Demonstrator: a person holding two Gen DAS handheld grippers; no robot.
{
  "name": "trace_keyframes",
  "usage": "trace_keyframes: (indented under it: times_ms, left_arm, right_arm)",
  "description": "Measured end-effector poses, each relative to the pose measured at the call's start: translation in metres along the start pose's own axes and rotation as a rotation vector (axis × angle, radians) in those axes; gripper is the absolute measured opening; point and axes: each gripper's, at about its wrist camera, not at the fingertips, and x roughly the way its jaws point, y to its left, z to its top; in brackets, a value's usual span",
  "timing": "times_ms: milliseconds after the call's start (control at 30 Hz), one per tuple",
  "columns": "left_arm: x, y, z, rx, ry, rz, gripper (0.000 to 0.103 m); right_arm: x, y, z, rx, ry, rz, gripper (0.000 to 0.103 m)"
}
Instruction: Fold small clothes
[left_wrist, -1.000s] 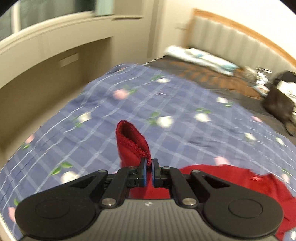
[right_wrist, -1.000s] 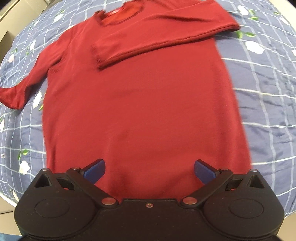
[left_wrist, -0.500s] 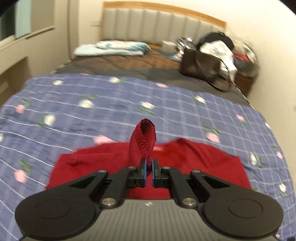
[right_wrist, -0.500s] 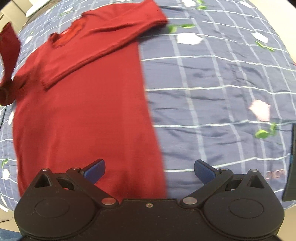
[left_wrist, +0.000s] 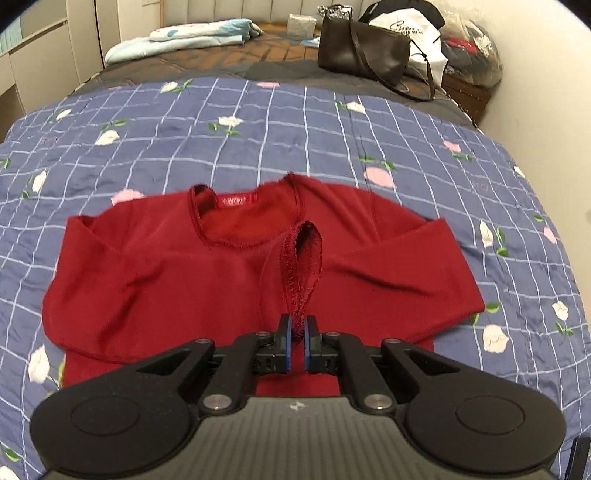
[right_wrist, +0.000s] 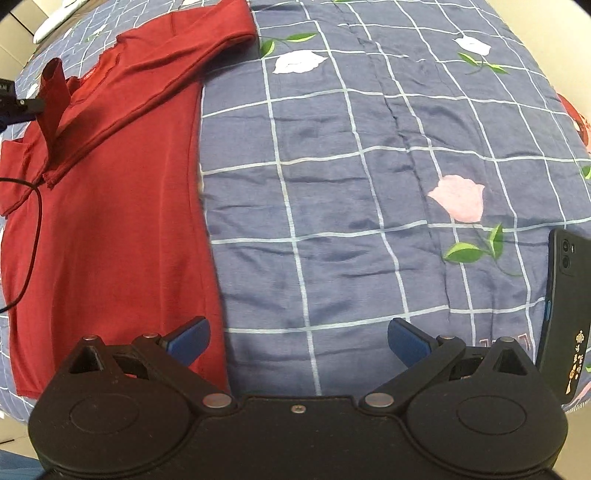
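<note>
A dark red long-sleeved sweater (left_wrist: 166, 266) lies flat on the blue checked bedspread, neck toward the headboard. One sleeve (left_wrist: 402, 258) is folded across the chest. My left gripper (left_wrist: 297, 330) is shut on the cuff of the other sleeve (left_wrist: 303, 258), held up over the sweater's middle. From the right wrist view, the sweater (right_wrist: 110, 206) lies at the left, with the lifted cuff (right_wrist: 53, 96) at the far left. My right gripper (right_wrist: 297, 341) stands open above the bedspread, off the sweater's side edge, holding nothing.
A black phone (right_wrist: 565, 302) lies on the bedspread (right_wrist: 369, 184) at the right. A thin black cable (right_wrist: 33, 221) runs over the sweater's left part. At the head of the bed are a dark handbag (left_wrist: 364, 48), bags (left_wrist: 469, 48) and a folded light blanket (left_wrist: 184, 38).
My left gripper swung round with the cuff, carrying the sleeve over the sweater's body. My right gripper slid off the sweater to the right, over the bare bedspread, still open.
</note>
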Motion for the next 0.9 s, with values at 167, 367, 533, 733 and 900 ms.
trace_keyframes:
  times_ms: [167,367,533,733,900]
  left_arm:
    - [0.001,0.001,-0.007,-0.005,0.045,-0.029,0.023]
    - [-0.017,0.007,-0.021,-0.032,0.027,-0.019,0.074]
    - [-0.029,0.035,-0.045,-0.090,0.055,0.094,0.094]
    - [-0.044,0.097,-0.091,-0.213,0.161,0.259,0.096]
    - [-0.058,0.150,-0.139,-0.324,0.256,0.364,0.097]
  right_arm:
    - [0.000,-0.001,-0.001,-0.020,-0.002,0.007,0.102]
    - [0.001,0.005,0.000,-0.044,0.000,0.014,0.102]
    - [0.004,0.013,0.002,-0.068,0.006,0.039,0.102]
    - [0.008,0.027,0.005,-0.104,0.018,0.113,0.102]
    - [0.016,0.037,0.004,-0.128,0.062,0.163,0.102]
